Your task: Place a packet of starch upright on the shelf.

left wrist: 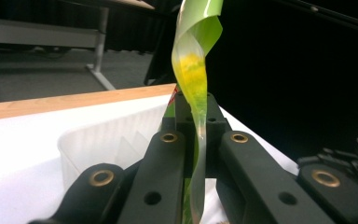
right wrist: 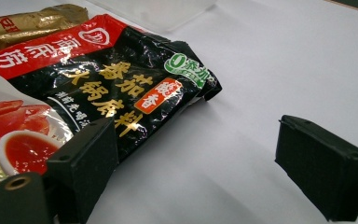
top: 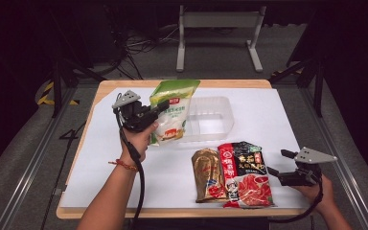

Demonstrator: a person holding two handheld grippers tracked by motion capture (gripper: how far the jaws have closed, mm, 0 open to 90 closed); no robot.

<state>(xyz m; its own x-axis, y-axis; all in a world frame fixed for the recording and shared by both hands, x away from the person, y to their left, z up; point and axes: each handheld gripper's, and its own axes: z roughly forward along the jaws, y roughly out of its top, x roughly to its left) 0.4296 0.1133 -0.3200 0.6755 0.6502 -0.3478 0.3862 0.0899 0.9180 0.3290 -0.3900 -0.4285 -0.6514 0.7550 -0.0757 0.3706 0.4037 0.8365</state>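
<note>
A: Nearest the lens: black-and-red packet (right wrist: 112,88), flat on the table (top: 278,115), at the near edge, well in front of the clear tray (top: 211,120). Gold packet (top: 208,173) touching its left side.

B: And the right claw (right wrist: 196,163)?

A: Spread wide, empty, resting just right of that packet, well short of the tray.

B: Step in hand?

A: Looks like carrying the green pouch (top: 172,112) toward the tray. Left claw (left wrist: 200,135) pinched on the pouch's thin edge, pouch lifted and hanging over the tray's left end.

B: Next move?

A: Probably swinging farther over a compartment, lowering, then releasing; floppy pouch, so likely to sag or twist.

B: Hard to make out?

A: Pouch bottom against tray, touching or clear, cannot tell. Pouch top cut off in the left gripper view. Print on the pouch too blurred to read.
</note>
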